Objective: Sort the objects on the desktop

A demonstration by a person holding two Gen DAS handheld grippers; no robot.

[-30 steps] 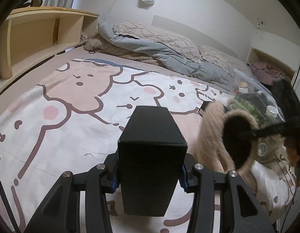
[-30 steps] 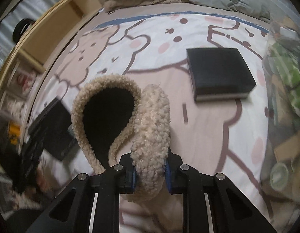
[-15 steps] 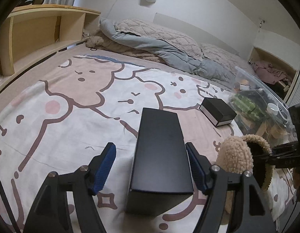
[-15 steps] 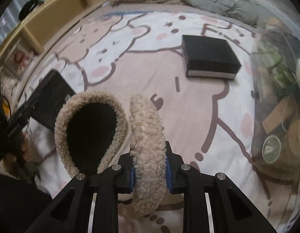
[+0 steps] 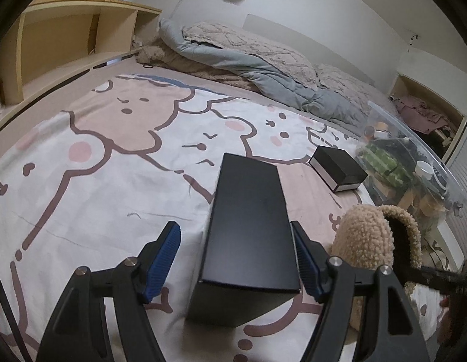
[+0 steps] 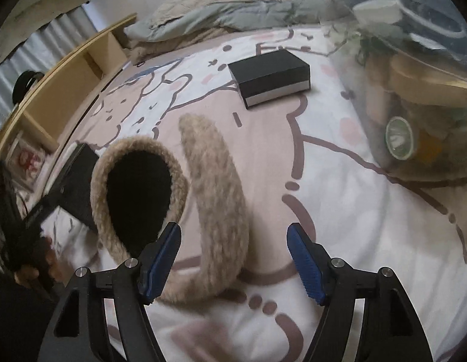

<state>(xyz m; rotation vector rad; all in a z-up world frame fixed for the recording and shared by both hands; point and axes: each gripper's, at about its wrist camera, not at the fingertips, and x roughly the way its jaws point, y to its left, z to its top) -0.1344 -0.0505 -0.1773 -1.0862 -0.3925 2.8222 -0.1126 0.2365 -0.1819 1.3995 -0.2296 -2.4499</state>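
Fleecy earmuffs (image 6: 215, 199) lie on the bed (image 6: 339, 217) between the spread fingers of the right gripper (image 6: 235, 261), whose jaws are opening, pads clear of the fleece. A tall black box (image 5: 248, 229) rests on the bed just left of the earmuffs, between the open fingers of the left gripper (image 5: 236, 259), untouched. A small black box (image 6: 271, 75) lies farther up the bed, beside a clear bin (image 6: 420, 69) at the bed's right edge.
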